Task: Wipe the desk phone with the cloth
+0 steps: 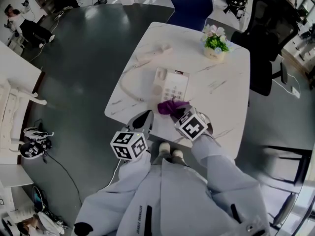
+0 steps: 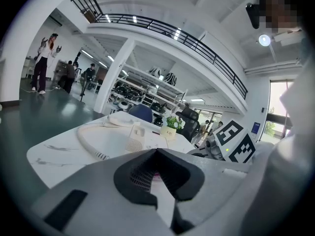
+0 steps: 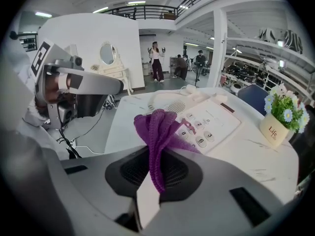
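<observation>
A white desk phone lies in the middle of the white marble table, with its handset off the cradle at the far left and joined by a coiled cord. My right gripper is shut on a purple cloth, which hangs just over the phone's near edge. In the right gripper view the cloth stands bunched up out of the gripper, in front of the keypad. My left gripper hovers shut and empty at the table's near edge, left of the cloth.
A small pot of flowers stands at the table's far right. A blue chair and a black office chair stand behind the table. A white dressing table is off to the left on the dark floor.
</observation>
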The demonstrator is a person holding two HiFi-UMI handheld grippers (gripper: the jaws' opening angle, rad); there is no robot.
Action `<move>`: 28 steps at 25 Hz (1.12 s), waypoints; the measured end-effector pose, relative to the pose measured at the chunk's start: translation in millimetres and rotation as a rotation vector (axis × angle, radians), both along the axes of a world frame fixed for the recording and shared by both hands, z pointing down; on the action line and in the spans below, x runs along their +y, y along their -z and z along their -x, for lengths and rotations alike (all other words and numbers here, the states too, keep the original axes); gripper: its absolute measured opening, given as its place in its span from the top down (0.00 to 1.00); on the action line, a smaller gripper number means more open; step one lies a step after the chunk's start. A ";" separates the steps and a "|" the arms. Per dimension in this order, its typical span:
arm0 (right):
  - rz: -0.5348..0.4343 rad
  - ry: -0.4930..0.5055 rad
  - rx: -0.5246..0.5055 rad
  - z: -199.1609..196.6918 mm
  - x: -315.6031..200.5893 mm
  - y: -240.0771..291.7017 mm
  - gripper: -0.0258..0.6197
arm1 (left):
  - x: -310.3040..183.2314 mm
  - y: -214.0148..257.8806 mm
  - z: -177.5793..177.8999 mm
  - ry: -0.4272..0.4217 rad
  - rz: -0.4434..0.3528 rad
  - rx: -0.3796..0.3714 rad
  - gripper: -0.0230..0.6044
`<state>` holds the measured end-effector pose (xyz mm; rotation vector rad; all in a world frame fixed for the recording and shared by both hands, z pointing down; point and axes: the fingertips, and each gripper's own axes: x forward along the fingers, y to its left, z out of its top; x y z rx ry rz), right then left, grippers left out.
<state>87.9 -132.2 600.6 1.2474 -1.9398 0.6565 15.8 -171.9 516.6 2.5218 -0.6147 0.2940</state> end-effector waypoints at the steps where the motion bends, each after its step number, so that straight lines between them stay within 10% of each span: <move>1: 0.008 0.005 -0.003 1.1 1.7 -0.7 0.90 | 0.0 -0.1 0.0 0.001 0.001 0.001 0.97; 17: 0.052 0.000 -0.121 15.6 24.1 -3.9 0.90 | 2.8 10.7 3.1 0.006 -0.041 0.003 0.97; 28: -0.202 -0.176 -0.397 -0.8 21.2 39.3 0.90 | -1.1 32.5 8.7 0.034 -0.102 0.018 0.97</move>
